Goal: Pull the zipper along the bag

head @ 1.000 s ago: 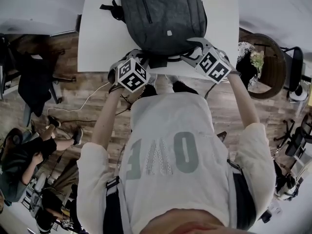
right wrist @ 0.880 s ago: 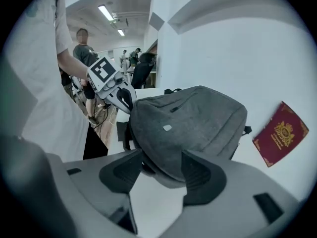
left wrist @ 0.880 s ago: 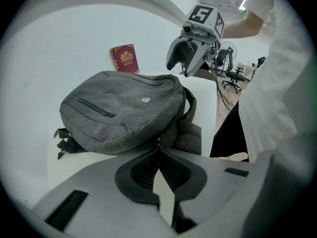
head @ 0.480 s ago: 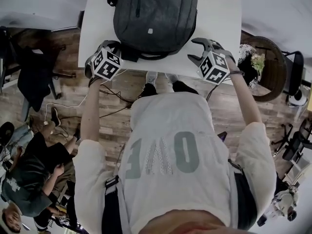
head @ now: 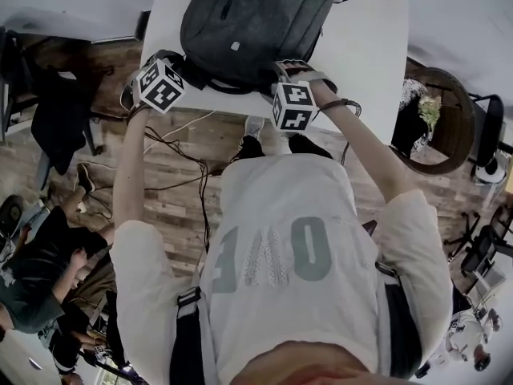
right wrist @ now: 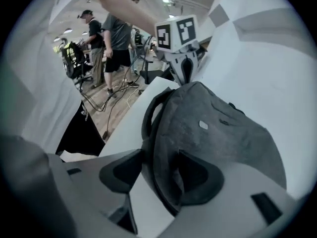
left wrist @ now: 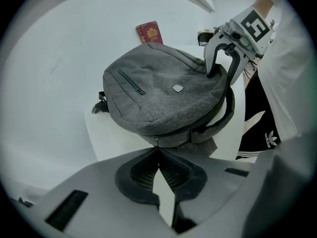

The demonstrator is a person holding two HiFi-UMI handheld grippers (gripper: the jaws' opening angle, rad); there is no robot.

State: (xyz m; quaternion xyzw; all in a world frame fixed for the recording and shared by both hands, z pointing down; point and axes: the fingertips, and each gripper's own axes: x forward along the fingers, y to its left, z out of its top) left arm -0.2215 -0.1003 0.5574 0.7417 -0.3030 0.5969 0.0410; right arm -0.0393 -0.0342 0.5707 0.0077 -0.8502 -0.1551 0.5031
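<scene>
**Item: grey backpack on white table, both grippers engaged**

- Backpack (head: pixel 248 22): lies flat, front panel up, on the white table (head: pixel 361 46), its lower end close to the table's near edge. On the front are a slanted pocket zip (left wrist: pixel 130 81) and a small light badge (left wrist: pixel 177 88).
- Zipper pull (left wrist: pixel 155 141): sits on the side seam at the bag's near-left edge, hanging straight into the tips of the left gripper.
- Left gripper (left wrist: pixel 157 150): jaws fully together, with the tips pinching the zipper pull. It is just off the bag's near-left corner and angled steeply down.
- Right gripper (right wrist: pixel 161 155): jaws part-way apart and clamped across the bag's thick near-right edge. Fabric fills the gap and both pads press on it. A dark strap loop (right wrist: pixel 148 113) curves just beside the left pad.
- Red booklet (left wrist: pixel 150 32): on the table beyond the bag's far end, apart from the bag.
</scene>
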